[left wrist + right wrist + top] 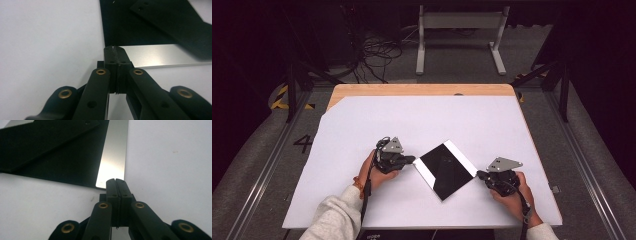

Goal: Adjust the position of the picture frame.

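Observation:
A glossy black square panel [447, 171] with silver strips along two opposite sides lies flat on the white sheet, turned like a diamond. My left gripper [413, 160] is at the panel's left corner, jaws pressed together with nothing between them. In the left gripper view its tips [115, 50] meet the end of a silver strip [162, 56]. My right gripper [478, 174] is at the panel's right corner, also shut. In the right gripper view its tips [116, 181] touch the end of the other silver strip [113, 152]. The black face [62, 165] reflects dark gripper parts.
A white sheet [422, 115] covers most of a wooden table [422, 89], with bare sheet on all sides of the panel. Beyond the far edge are a grey floor, black cables [379, 52] and a white metal stand [459, 22].

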Demonstrator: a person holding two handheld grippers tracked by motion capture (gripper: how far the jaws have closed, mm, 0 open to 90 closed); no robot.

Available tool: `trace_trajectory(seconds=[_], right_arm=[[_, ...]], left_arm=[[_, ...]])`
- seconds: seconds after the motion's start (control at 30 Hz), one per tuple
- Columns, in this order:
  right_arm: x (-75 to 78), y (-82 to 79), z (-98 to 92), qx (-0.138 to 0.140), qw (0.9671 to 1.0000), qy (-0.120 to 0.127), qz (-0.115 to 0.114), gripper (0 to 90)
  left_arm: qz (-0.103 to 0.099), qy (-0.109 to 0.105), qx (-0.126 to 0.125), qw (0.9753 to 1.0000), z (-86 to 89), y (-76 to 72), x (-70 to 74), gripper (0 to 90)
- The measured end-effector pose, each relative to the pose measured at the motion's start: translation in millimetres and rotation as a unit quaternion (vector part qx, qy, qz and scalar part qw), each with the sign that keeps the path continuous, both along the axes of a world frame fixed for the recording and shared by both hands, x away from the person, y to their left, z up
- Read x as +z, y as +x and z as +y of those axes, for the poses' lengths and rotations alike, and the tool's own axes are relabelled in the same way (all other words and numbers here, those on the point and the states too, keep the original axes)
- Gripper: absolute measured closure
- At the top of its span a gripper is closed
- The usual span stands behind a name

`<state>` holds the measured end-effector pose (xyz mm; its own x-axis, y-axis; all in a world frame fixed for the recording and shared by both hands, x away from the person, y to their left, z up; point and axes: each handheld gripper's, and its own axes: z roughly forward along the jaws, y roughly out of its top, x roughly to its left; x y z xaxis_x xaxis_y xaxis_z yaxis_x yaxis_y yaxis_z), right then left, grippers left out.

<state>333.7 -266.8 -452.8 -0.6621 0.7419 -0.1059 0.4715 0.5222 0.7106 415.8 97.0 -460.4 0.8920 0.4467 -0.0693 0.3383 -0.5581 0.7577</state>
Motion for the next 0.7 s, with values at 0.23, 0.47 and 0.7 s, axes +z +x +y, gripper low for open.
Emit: trace_trajectory(seconds=[0.23,0.47,0.7], right_arm=[[-0.6,1.8,1.8,-0.007,1.0000,-0.003,-0.006,90.0],[-1.3,6.3,0.8,-0.009,0.9999,0.002,-0.008,90.0],[-2.3,8.3,1.9,-0.014,0.9998,0.004,-0.010,90.0]], left_arm=[[0.011,-0.009,-0.003,0.9999,1.0,2.1,-2.5,90.0],[-0.001,0.006,0.006,1.0000,1.9,2.9,-0.9,89.3],[0.006,0.016,0.018,0.9997,4.9,9.2,-4.6,86.5]])
